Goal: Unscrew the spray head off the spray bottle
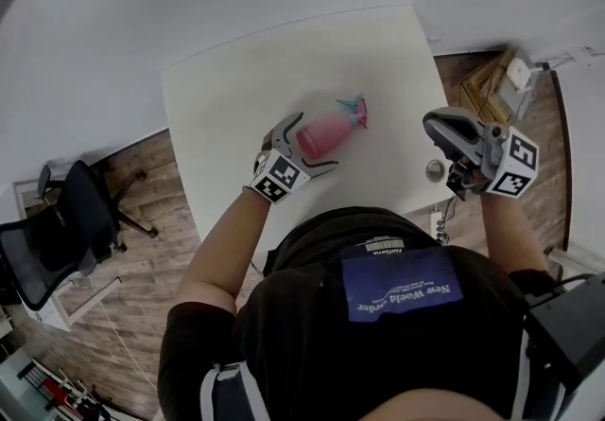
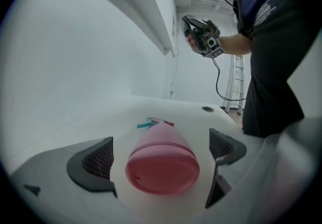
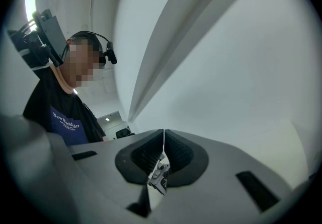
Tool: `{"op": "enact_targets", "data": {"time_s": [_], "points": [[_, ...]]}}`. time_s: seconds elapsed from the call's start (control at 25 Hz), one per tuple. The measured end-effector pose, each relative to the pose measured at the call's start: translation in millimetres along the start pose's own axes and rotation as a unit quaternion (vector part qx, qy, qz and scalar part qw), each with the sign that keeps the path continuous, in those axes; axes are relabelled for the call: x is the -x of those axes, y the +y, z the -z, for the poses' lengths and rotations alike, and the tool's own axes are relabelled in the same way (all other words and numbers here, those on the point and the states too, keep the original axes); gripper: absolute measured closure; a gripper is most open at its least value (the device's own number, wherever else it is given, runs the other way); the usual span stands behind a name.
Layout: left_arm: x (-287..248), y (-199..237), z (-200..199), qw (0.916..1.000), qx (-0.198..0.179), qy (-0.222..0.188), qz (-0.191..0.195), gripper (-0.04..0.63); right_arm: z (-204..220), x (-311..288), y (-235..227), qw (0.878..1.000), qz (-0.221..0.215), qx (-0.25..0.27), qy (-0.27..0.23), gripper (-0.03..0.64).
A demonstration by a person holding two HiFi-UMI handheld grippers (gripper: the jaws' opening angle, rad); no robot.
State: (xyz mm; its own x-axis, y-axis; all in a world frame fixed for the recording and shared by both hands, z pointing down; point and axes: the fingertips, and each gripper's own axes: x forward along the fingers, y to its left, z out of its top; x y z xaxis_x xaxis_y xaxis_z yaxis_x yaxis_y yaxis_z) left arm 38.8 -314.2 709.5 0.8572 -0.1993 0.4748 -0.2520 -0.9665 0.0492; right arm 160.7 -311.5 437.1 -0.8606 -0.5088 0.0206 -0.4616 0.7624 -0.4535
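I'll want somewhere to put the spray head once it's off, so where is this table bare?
The white table is bare along its far edge and left side, beyond the pink spray bottle. Another bare strip runs between the bottle and the cable hole near the right edge. Crowded at the middle: the open left gripper straddles the bottle.

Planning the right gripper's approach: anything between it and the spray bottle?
Head view: only bare white table between the right gripper and the pink spray bottle; a small round grommet sits just beside that line.
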Motion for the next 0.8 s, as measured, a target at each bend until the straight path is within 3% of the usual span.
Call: {"op": "enact_targets", "data": {"time_s": [0.16, 0.6, 0.8], "points": [[-10, 0, 6, 0.9998, -0.017, 0.005, 0.006, 0.012, 3, 3, -1, 1.0, 0.006, -0.003, 0.002, 0.621], [-29, 1, 7, 0.9998, -0.02, 0.001, -0.001, 0.012, 9, 7, -7, 1.0, 0.019, -0.008, 0.01, 0.621], [-39, 5, 17, 0.999, -0.034, 0.027, -0.012, 0.012, 11, 8, -9, 1.0, 0.026, -0.007, 0.012, 0.621]]}}
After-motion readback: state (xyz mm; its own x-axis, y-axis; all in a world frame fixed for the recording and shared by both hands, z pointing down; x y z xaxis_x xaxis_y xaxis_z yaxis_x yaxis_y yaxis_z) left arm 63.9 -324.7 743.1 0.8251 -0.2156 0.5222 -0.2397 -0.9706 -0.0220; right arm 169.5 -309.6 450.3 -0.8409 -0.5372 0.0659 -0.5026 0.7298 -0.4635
